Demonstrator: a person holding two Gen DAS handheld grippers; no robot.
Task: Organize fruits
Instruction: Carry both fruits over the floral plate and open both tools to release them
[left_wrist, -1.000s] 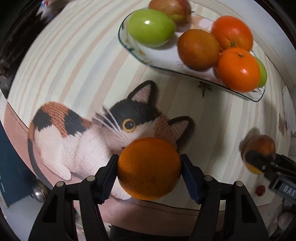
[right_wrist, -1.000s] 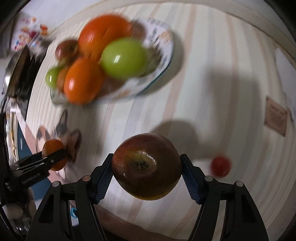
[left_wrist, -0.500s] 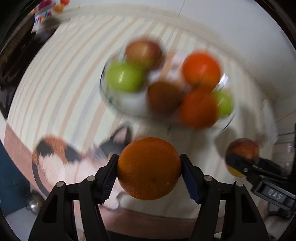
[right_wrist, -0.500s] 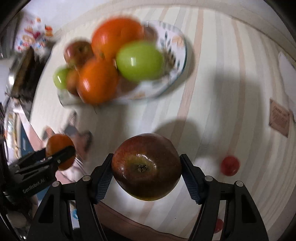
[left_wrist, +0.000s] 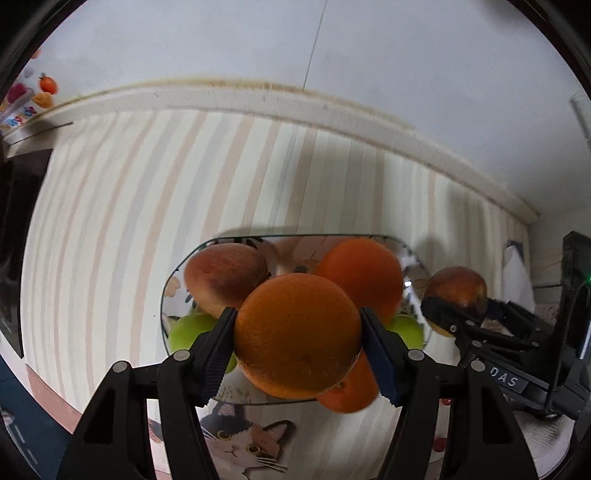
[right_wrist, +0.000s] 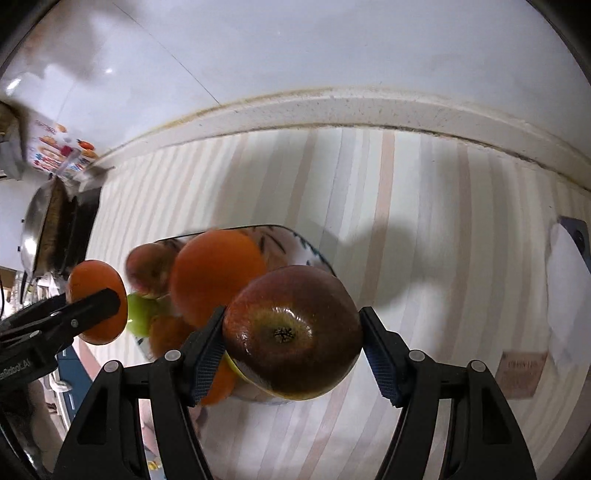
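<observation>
My left gripper is shut on an orange and holds it just in front of and above the fruit plate. The plate holds a red apple, oranges and green apples. My right gripper is shut on a dark red apple, held near the plate's right end. The right gripper with its apple shows at the right of the left wrist view. The left gripper's orange shows at the left of the right wrist view.
The plate stands on a striped tablecloth with a printed cat near its front edge. A white wall runs behind the table. A metal pot stands at the far left. A small brown card lies at the right.
Both grippers have tilted up and moved toward the plate with their fruit. The plate now sits directly behind both held fruits, and the wall has come into view.
</observation>
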